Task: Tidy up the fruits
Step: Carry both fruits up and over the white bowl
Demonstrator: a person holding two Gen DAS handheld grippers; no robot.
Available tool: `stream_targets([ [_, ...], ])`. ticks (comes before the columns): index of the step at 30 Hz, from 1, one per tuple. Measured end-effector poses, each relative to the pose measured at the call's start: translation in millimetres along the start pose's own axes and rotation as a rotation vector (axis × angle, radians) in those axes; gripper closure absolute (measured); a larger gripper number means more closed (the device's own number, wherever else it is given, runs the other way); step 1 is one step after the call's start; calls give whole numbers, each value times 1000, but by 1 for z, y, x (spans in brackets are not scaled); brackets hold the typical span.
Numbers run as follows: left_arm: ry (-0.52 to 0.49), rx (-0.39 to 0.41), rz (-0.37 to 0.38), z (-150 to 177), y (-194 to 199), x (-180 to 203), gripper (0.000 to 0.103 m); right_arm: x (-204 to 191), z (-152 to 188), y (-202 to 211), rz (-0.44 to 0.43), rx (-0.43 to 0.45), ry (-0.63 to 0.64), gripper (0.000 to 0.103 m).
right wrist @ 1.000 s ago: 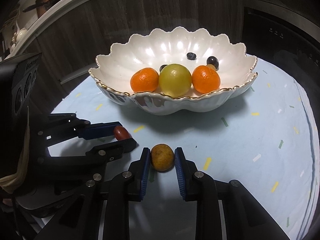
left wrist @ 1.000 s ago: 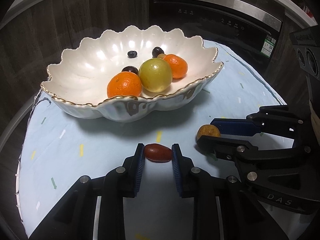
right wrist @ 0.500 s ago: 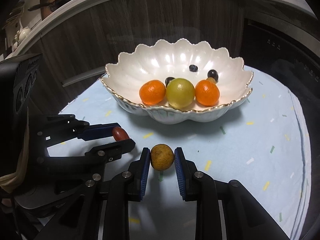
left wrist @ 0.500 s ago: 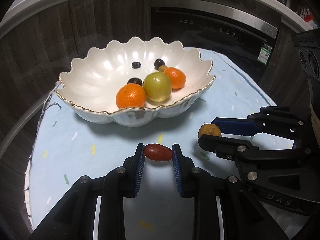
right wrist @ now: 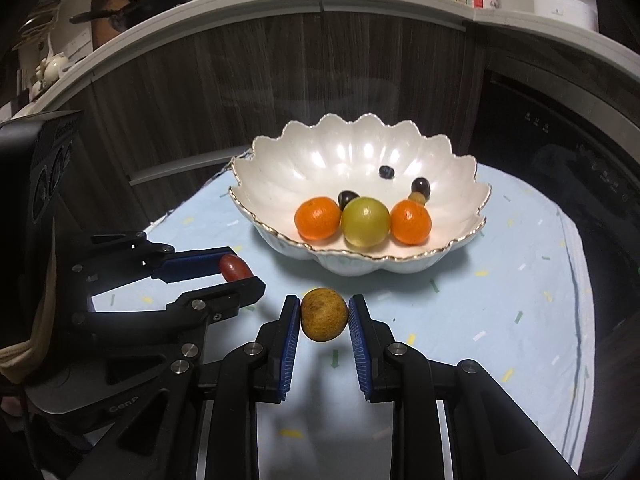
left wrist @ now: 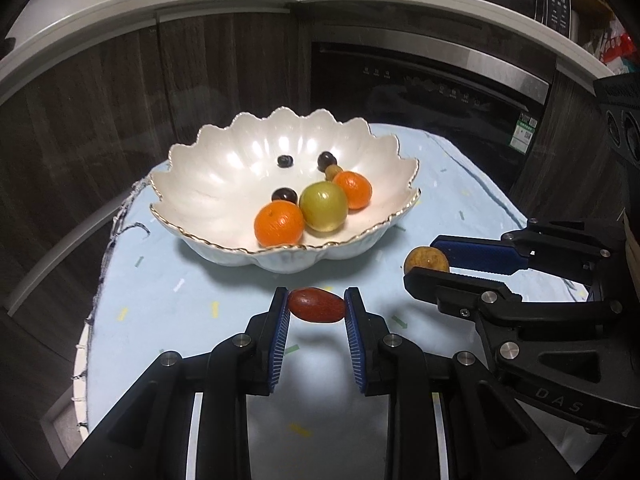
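Dark cabinets (left wrist: 100,128) and an oven (left wrist: 432,92) stand close behind the table, under a pale counter (right wrist: 280,0). The round table carries a light blue cloth (left wrist: 160,292) whose frayed edge hangs at the left; bare cloth lies open on both sides of the bowl and in front of it, up to the grippers. The scalloped white bowl (left wrist: 208,184) with a gold rim sits toward the back of the cloth, with its left half empty. Two oranges (left wrist: 279,223), a green fruit (left wrist: 323,206) between them, three dark berries (left wrist: 285,161) and a small brown fruit partly hidden behind the far orange lie in its right half.

Both grippers hover side by side above the cloth in front of the bowl, angled down toward it. The left gripper (left wrist: 317,309) pinches a red date (left wrist: 317,310) crosswise between narrow blue pads. The right gripper (right wrist: 324,314) clamps a round brown-yellow fruit (right wrist: 324,314) the same way. Each fruit casts a shadow on the cloth below. The hands are out of frame; only a beige strap (right wrist: 24,352) shows at the left gripper's body.
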State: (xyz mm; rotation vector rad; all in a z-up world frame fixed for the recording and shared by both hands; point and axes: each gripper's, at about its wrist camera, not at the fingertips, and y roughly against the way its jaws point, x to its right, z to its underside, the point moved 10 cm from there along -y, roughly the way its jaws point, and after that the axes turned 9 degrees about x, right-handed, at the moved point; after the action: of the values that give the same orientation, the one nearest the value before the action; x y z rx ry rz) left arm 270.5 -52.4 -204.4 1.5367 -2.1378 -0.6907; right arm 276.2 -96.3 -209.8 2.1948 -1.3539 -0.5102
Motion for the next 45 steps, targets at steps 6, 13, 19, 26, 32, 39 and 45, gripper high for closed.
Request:
stream_targets([
  [6, 12, 15, -13, -8, 7, -7, 75, -4, -9, 7, 14, 22, 9, 76],
  [13, 24, 39, -24, -20, 12, -14, 75, -4, -24, 11, 35, 46, 9, 76],
  [19, 35, 56, -28, -31, 11, -20, 75, -2, -36, 11, 44, 63, 4, 76],
  [26, 49, 67, -41, -45, 5, -30, 75, 2, -50, 7, 57, 77, -3, 76],
  [32, 60, 72, -58, -56, -1, -40, 75, 9, -59, 2, 74, 82, -27, 76],
  [39, 67, 75, -86, -67, -9, -54, 75, 24, -69, -9, 118, 80, -60, 76],
  [45, 73, 61, -108, -72, -20, -64, 75, 37, -76, -17, 153, 78, -79, 76],
])
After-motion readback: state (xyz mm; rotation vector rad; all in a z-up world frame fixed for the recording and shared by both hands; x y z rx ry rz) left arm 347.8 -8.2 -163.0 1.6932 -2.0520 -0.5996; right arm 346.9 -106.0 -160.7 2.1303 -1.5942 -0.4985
